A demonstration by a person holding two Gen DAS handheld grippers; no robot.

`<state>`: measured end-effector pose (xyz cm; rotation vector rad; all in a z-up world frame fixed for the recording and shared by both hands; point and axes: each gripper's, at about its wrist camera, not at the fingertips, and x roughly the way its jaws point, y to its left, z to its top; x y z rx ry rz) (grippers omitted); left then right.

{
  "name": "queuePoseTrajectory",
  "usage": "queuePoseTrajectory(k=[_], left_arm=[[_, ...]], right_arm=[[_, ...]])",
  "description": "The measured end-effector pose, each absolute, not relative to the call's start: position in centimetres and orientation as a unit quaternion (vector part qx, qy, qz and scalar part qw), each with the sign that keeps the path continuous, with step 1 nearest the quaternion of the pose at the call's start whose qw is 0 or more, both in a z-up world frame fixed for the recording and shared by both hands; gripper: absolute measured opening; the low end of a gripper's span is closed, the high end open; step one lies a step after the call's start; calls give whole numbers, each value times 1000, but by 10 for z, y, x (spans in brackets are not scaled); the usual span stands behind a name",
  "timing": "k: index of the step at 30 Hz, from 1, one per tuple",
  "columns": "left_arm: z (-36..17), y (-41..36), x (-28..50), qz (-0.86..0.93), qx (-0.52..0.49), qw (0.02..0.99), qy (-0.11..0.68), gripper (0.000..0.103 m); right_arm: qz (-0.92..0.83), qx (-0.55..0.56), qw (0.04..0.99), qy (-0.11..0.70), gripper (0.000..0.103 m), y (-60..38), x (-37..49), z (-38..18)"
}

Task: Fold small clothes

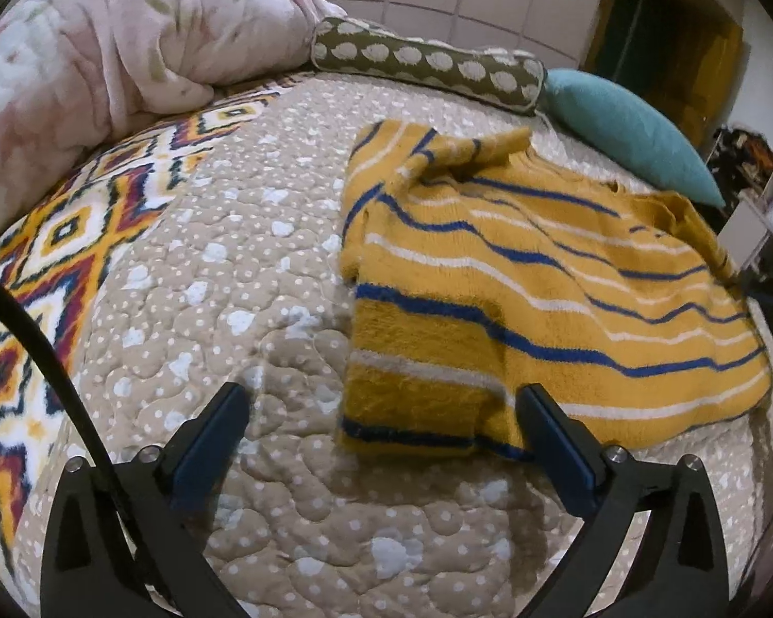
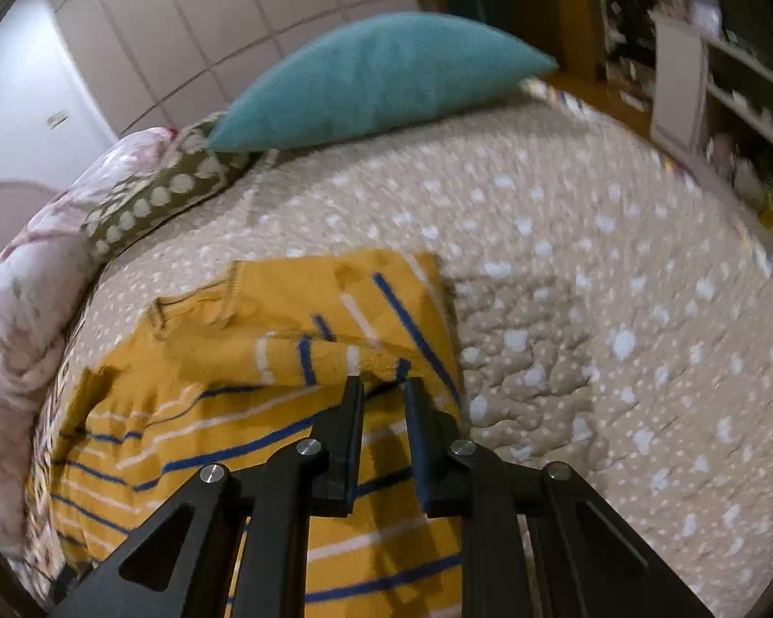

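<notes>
A mustard-yellow sweater [image 1: 541,283] with blue and white stripes lies on the quilted bed cover [image 1: 221,268], its left part folded over the body. My left gripper [image 1: 384,394] stands wide open just above the sweater's near folded corner. The right finger [image 1: 556,432] sits at that fold's edge, and no pad presses on cloth. In the right wrist view the sweater [image 2: 263,412] fills the lower left. My right gripper [image 2: 382,383] is nearly closed, pinching a raised, rolled fold of the sweater at its tips.
A pink floral blanket [image 1: 129,36], an olive spotted bolster [image 1: 427,64] and a teal pillow [image 1: 628,134] line the far side. A bright diamond-patterned blanket [image 1: 51,257] covers the left. Shelves and clutter [image 2: 721,103] stand beyond the bed's right edge.
</notes>
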<state>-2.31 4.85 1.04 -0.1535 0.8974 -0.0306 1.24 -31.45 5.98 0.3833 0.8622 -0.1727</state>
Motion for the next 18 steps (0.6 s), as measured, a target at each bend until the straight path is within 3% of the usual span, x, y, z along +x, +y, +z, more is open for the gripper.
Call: queuePoseTrajectory(k=[10,18], left_arm=[[10,50,-23,-23,-74,897,436,103],[11,51,-26,-23,-75,899,431,103]], right_arm=[[6,110,902,417,20,-248,-8,65],[-80,114,888,439,20,-284,22,36]])
